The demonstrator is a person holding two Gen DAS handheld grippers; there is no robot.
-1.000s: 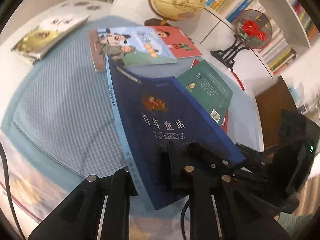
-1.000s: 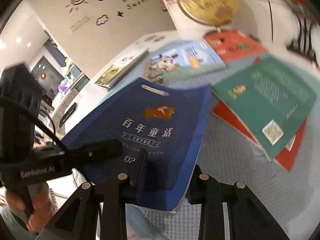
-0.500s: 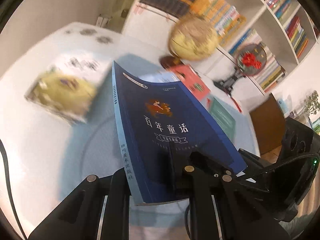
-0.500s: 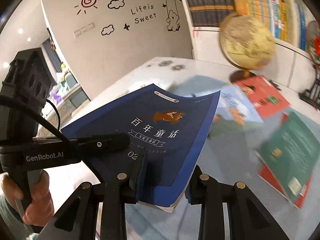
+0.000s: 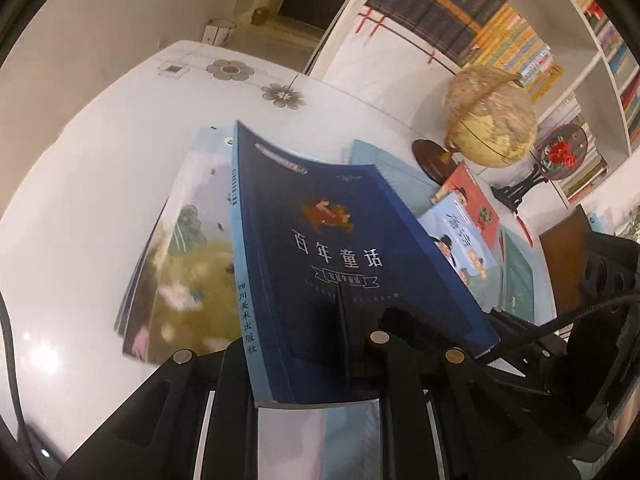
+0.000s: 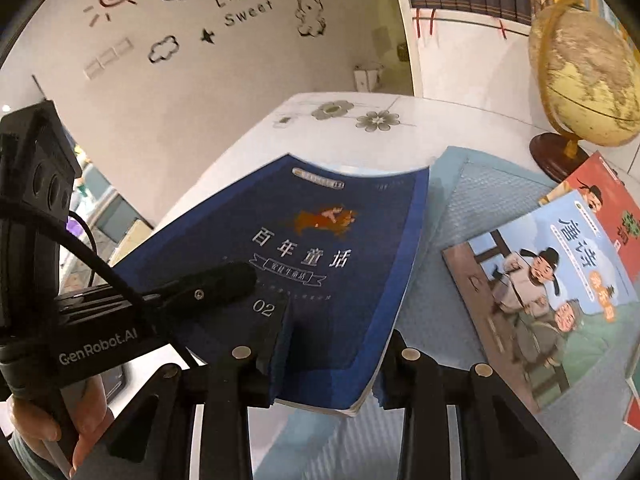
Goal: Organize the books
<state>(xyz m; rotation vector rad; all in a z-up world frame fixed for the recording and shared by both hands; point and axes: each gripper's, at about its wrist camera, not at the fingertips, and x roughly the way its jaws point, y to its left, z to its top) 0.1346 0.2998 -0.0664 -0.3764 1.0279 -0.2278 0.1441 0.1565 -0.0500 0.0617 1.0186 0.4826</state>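
Right wrist view: both tongs, left gripper marked "GenRobot.AI" and right gripper, clench a blue book titled "百年童话", numbered "02". Since earlier, it has travelled from above the green book to over a yellow-green picture book.

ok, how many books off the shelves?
5: dark blue book lifted, centre; blurred book below-left; pale blue book, red book by globe; green book far right. Others may be hidden.
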